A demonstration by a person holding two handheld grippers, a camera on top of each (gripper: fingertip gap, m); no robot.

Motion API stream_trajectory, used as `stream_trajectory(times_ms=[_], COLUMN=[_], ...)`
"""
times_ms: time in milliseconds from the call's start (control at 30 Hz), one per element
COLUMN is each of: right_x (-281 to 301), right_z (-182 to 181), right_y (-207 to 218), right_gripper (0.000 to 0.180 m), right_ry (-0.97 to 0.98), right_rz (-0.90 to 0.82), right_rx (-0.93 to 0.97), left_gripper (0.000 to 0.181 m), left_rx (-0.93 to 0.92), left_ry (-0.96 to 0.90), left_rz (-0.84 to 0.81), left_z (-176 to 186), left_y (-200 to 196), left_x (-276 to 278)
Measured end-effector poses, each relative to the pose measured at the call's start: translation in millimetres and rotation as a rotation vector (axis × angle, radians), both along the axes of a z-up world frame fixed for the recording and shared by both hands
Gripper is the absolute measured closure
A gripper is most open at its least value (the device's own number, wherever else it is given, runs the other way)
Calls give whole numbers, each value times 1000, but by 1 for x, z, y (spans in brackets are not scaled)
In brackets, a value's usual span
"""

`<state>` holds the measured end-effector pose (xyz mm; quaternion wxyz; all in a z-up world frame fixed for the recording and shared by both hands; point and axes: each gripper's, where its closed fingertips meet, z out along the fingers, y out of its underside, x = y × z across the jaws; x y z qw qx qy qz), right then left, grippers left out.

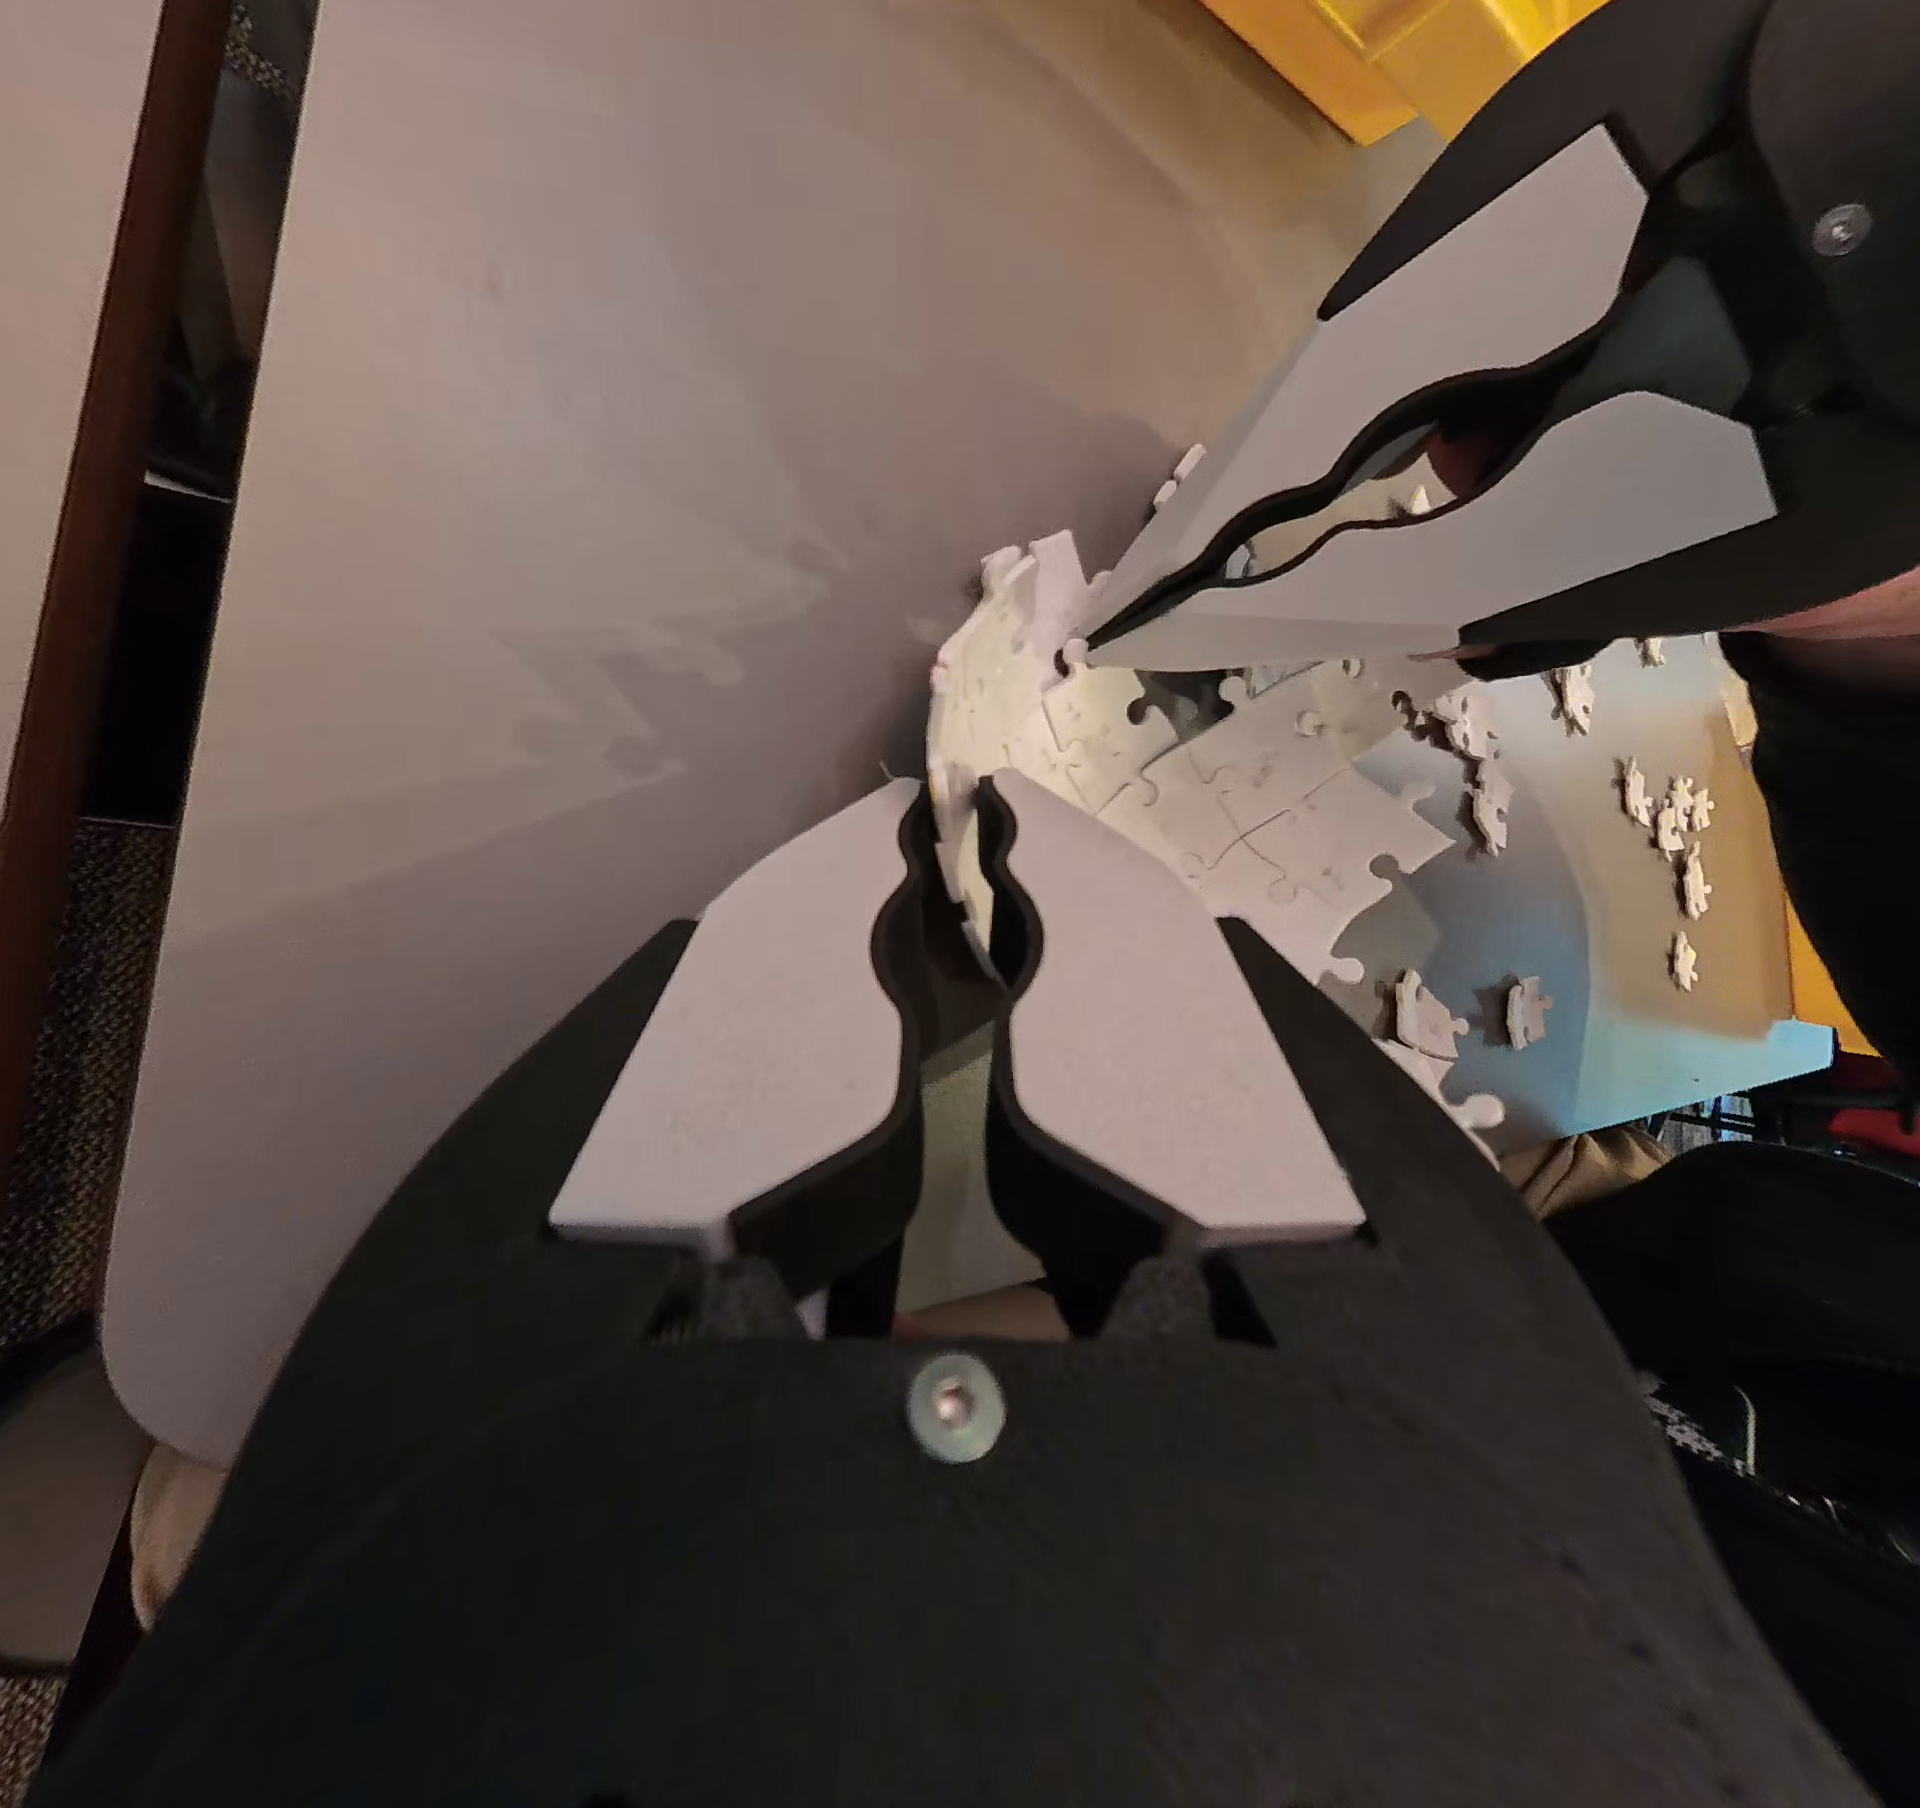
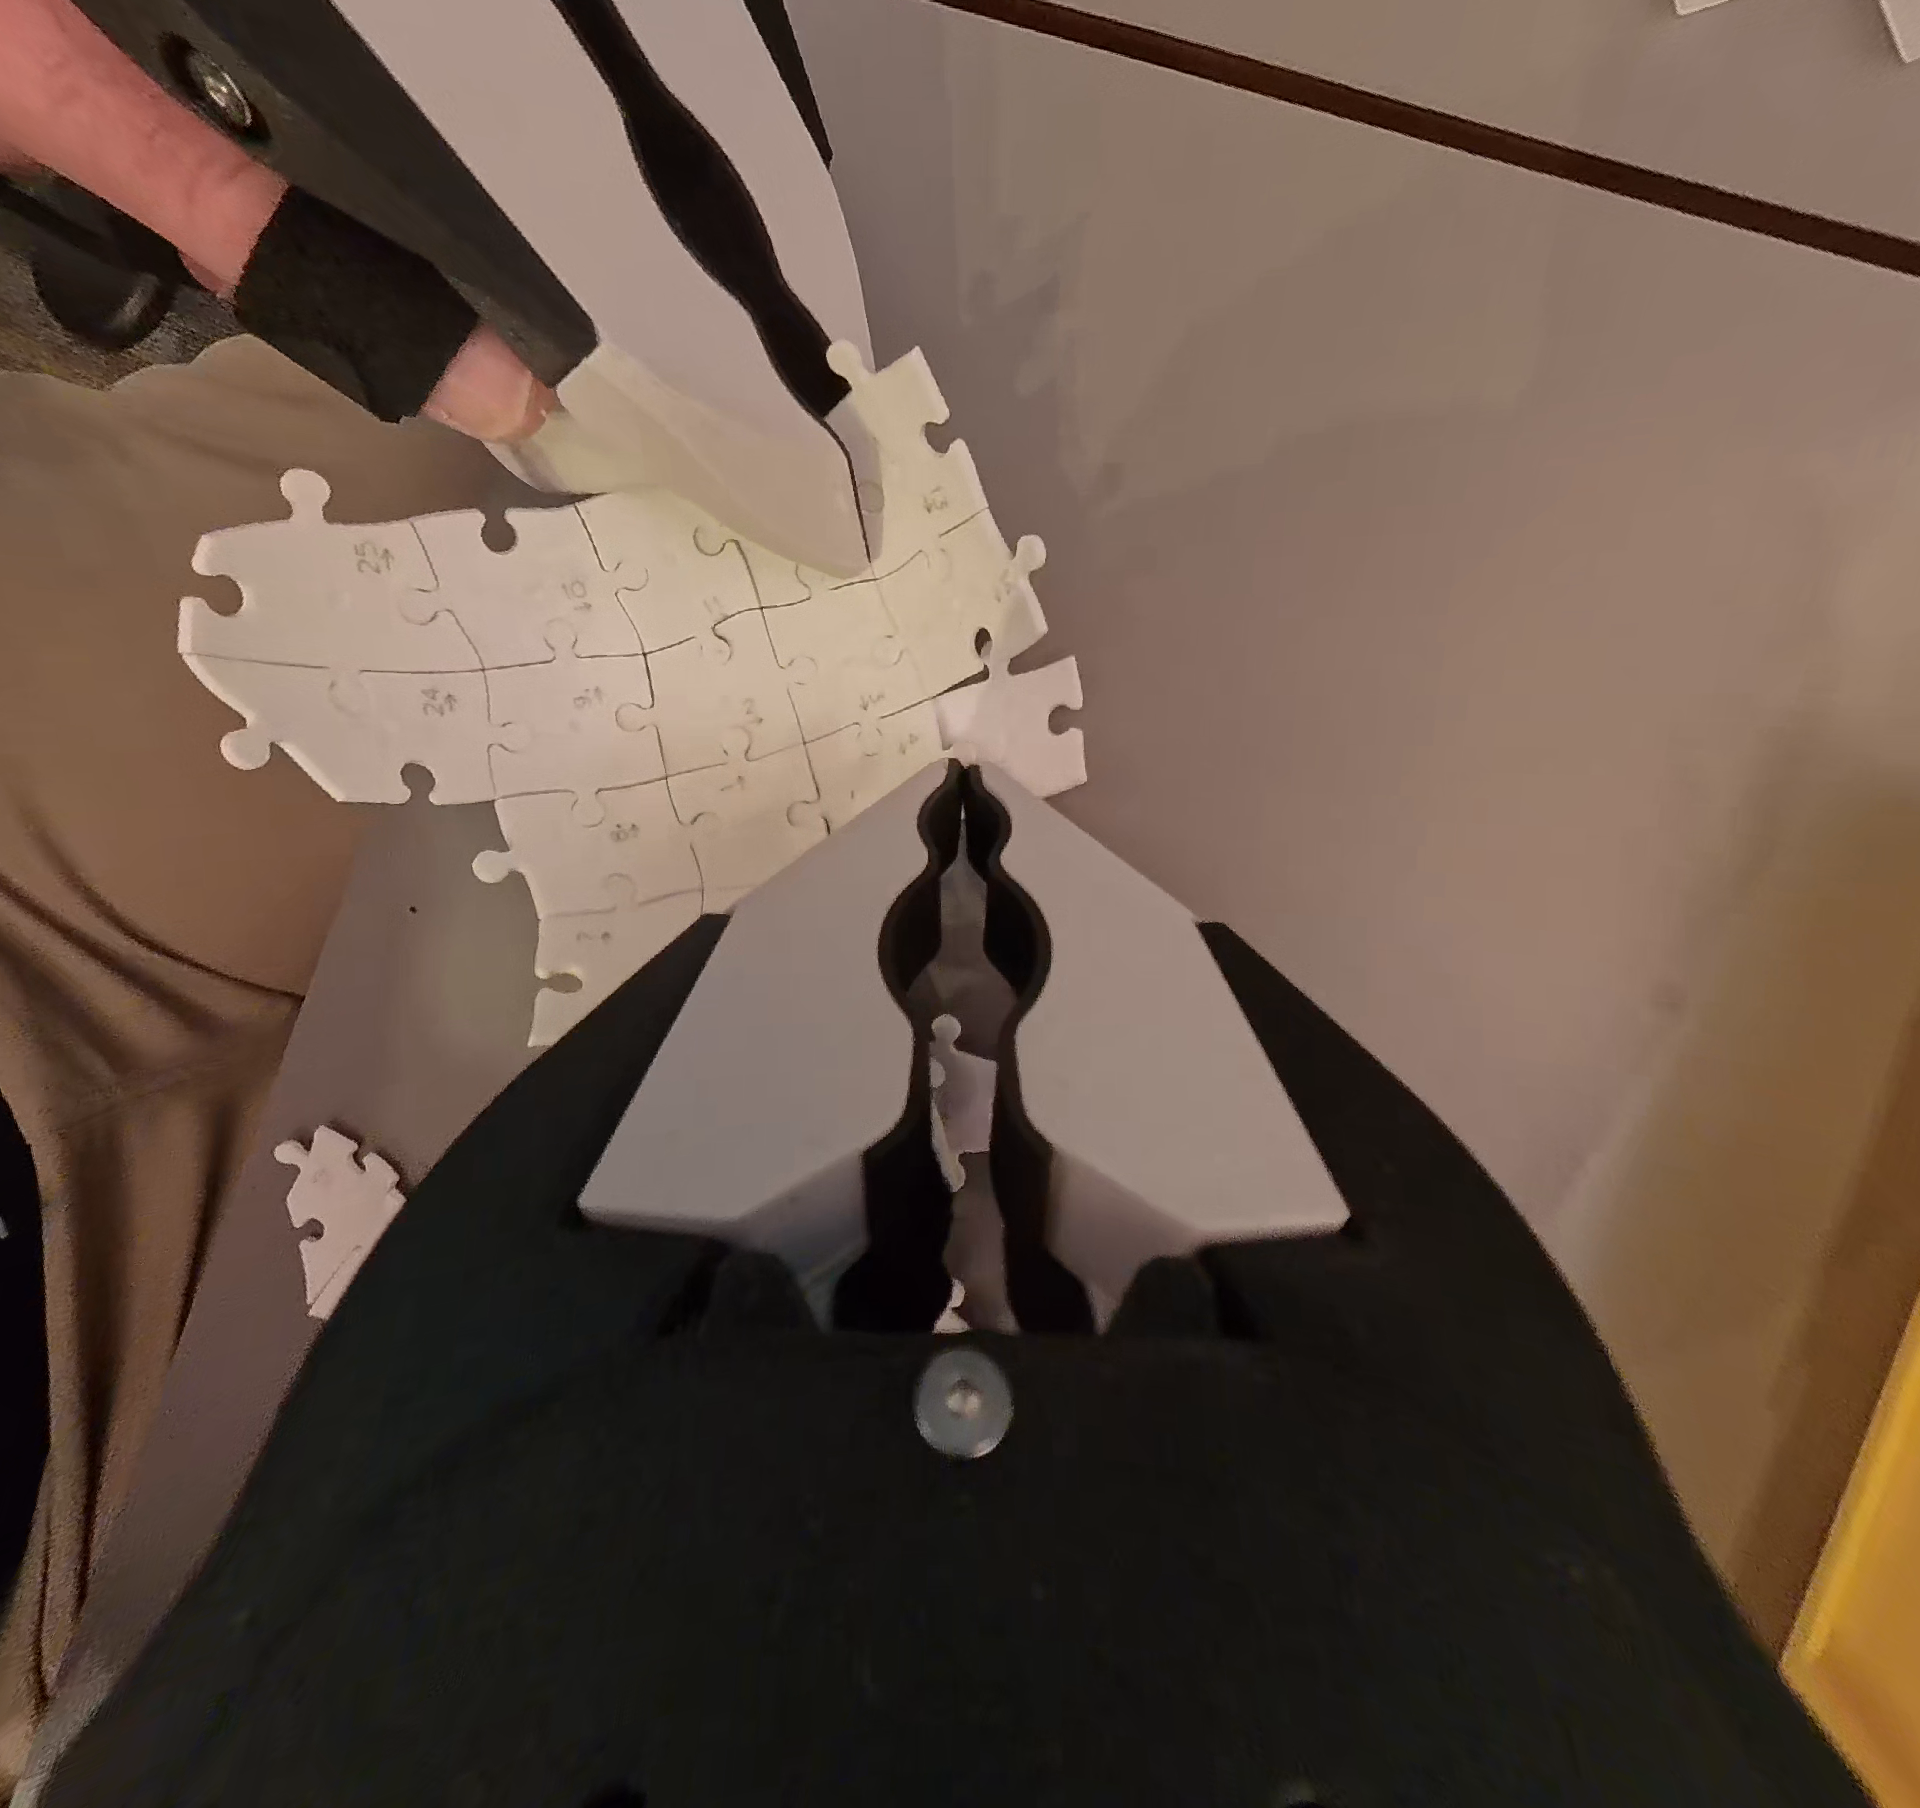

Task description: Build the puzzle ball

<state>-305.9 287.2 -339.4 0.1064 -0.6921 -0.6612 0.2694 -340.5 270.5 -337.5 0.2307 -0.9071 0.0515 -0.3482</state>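
A curved white shell of joined puzzle pieces [image 1: 1226, 792] is held up above the white table [image 1: 623, 387]. My left gripper [image 1: 956, 808] is shut on the shell's rim. In the right wrist view it comes in from the upper left [image 2: 860, 553], clamped on the shell [image 2: 623, 678]. My right gripper [image 2: 961, 771] is shut, its tips on the corner of a single white piece [image 2: 1023, 714] that sits tilted at the shell's right edge. In the left wrist view the right gripper [image 1: 1086, 652] reaches in from the upper right to the shell's top edge.
Several loose white pieces [image 1: 1475, 782] lie on a light blue sheet [image 1: 1600, 885] to the right. One loose piece [image 2: 332, 1197] lies near my right gripper. A yellow bin [image 1: 1403, 2] stands behind. A person's hand [image 2: 114, 148] and beige clothing [image 2: 156, 823] are at left. The tips of one gripper are about 5 centimetres away from the tips of the other.
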Motion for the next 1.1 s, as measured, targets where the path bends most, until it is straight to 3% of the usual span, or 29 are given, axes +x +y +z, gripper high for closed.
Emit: stream_trajectory(times_ms=[1100], right_x=[3], right_z=[0], right_y=[2], right_gripper=[180], right_ry=[-23], right_rz=[148], right_rx=[38], left_gripper=[172], left_rx=[-93], left_ry=[145], left_rz=[-206], left_z=[-1], left_y=[6], left_x=[-4])
